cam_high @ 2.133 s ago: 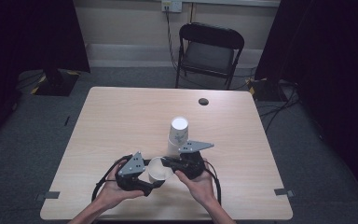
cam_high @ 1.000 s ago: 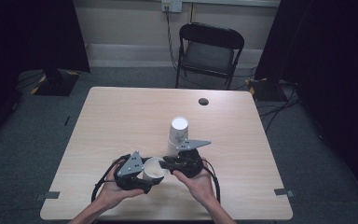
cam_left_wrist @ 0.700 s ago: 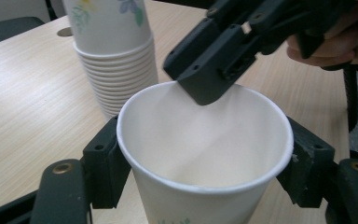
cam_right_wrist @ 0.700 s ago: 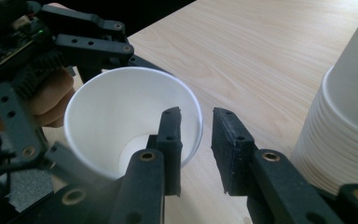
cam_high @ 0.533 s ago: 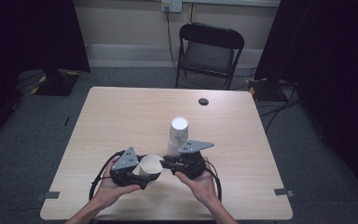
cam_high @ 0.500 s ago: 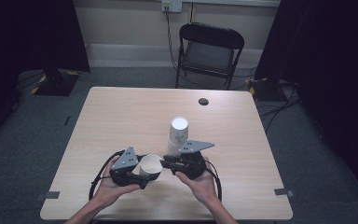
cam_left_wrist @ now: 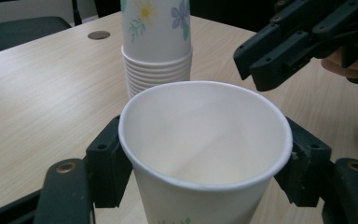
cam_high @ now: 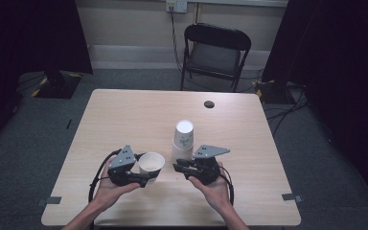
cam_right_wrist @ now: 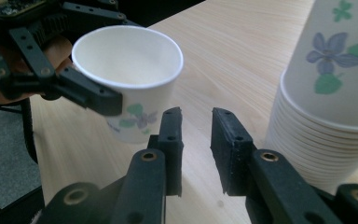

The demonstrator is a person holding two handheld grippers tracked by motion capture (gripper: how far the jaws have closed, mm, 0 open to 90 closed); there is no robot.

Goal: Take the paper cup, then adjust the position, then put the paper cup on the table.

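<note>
Risk of crushing: my left claw (cam_left_wrist: 200,186) grips the single paper cup (cam_left_wrist: 205,154) upright just above the surface (cam_high: 124,115), near the cup stack (cam_high: 183,139), while my right claw (cam_right_wrist: 196,140) hangs nearly closed, empty.

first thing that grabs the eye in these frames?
The single paper cup, mouth up, clamped between the left gripper fingers at the near left of the table. Just behind it stands an upside-down stack of flowered paper cups mid-table. The right gripper sits beside the stack, its fingers a little apart on nothing.
</note>
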